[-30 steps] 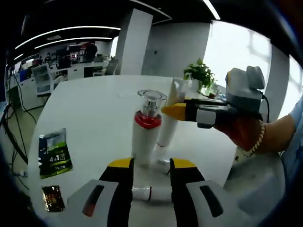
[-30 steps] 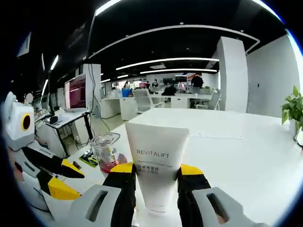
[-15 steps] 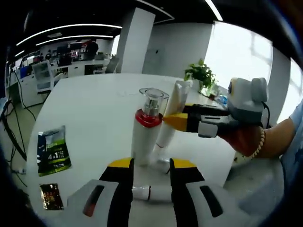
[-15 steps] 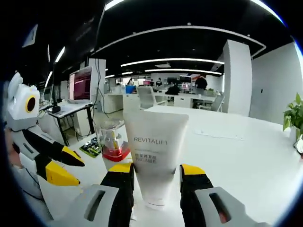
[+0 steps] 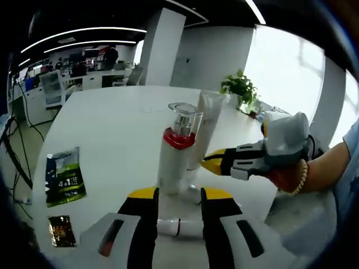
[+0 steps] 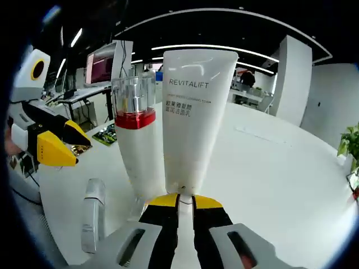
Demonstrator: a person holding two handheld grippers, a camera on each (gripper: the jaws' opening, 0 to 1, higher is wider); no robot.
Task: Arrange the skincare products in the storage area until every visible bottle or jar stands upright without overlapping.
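Note:
A white pump bottle [image 5: 174, 151] with a red band and a clear cap stands upright on the white table [image 5: 112, 129]. Right behind it a white REVITALIFT tube [image 5: 205, 131] stands on its cap. My left gripper [image 5: 179, 194] is open just in front of the bottle, and a small white tube [image 5: 179, 227] lies flat between its jaws. My right gripper [image 5: 212, 162] reaches in from the right, low beside the tube. In the right gripper view the tube [image 6: 190, 112] and bottle [image 6: 136, 140] stand side by side. My right gripper [image 6: 185, 202] is shut just short of the tube's base. The small tube [image 6: 92, 216] lies at the left.
A green sachet [image 5: 64, 180] and a small dark packet [image 5: 61, 233] lie at the table's left edge. A potted plant [image 5: 238, 87] stands at the far side. The person's hand [image 5: 291, 175] holds the right gripper. Office desks lie beyond the table.
My right gripper let go of the REVITALIFT tube, dropped low in front of it and shut. The tube now stands on its own next to the pump bottle.

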